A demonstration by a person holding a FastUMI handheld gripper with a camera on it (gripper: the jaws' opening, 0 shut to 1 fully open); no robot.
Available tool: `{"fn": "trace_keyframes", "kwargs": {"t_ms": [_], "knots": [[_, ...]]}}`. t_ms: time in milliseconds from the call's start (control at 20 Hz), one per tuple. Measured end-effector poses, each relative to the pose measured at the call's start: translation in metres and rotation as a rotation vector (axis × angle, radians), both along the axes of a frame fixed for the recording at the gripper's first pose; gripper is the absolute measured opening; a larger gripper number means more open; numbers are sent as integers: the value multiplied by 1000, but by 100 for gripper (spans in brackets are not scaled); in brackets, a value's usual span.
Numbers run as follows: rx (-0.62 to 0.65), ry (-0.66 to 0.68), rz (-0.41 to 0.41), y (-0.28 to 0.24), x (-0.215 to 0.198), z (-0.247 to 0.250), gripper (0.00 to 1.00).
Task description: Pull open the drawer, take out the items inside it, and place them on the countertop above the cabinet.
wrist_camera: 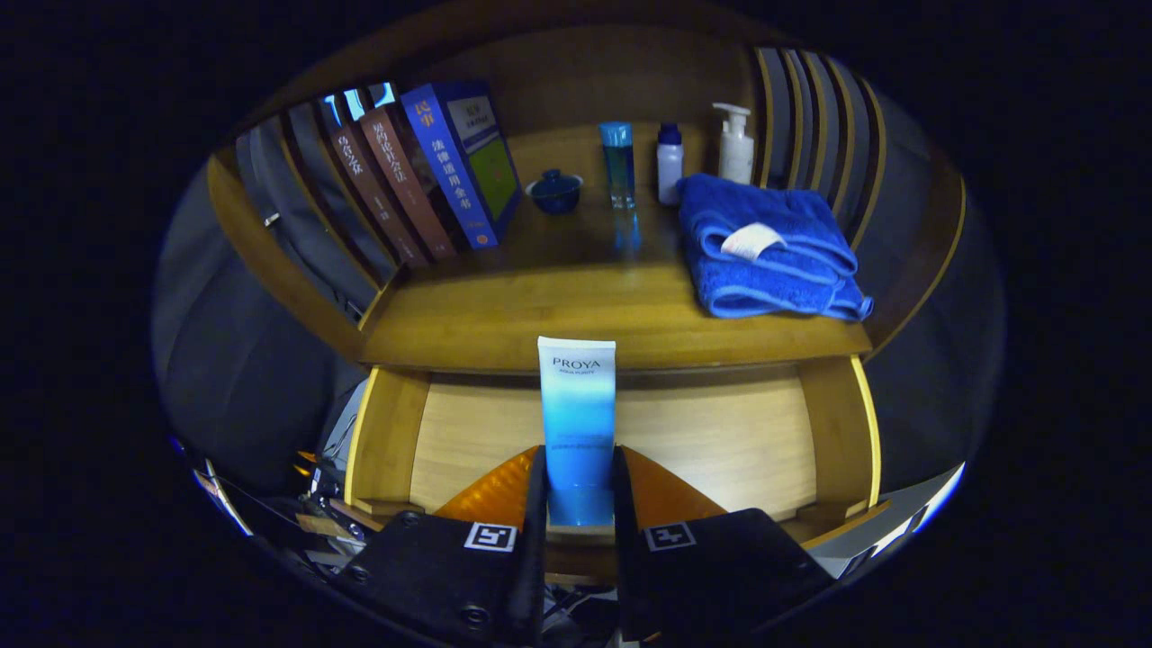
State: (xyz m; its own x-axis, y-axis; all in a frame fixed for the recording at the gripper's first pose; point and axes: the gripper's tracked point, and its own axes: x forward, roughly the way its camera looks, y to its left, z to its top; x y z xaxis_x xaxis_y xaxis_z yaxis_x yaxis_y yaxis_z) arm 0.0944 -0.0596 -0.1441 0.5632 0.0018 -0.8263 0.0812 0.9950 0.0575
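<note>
A white-and-blue cosmetic tube stands upright between my fingers, and my gripper is shut on its lower end. The tube hangs over the pulled-out wooden drawer, whose pale floor shows bare around it. Just beyond the tube's top runs the front edge of the wooden countertop above the cabinet.
On the countertop a folded blue towel lies to the right. Several leaning books stand at the left. At the back are a small blue lidded cup, a blue bottle, a white bottle and a pump bottle.
</note>
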Motion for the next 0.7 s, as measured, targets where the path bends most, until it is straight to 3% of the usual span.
{"fn": "trace_keyframes", "kwargs": {"t_ms": [250,450,700], "knots": [[-12,-49,-37,-10,71,1,37],[-20,-23,-67,-13,120,-27,37],[-7,18,-109,-12,144,-55,37]]}}
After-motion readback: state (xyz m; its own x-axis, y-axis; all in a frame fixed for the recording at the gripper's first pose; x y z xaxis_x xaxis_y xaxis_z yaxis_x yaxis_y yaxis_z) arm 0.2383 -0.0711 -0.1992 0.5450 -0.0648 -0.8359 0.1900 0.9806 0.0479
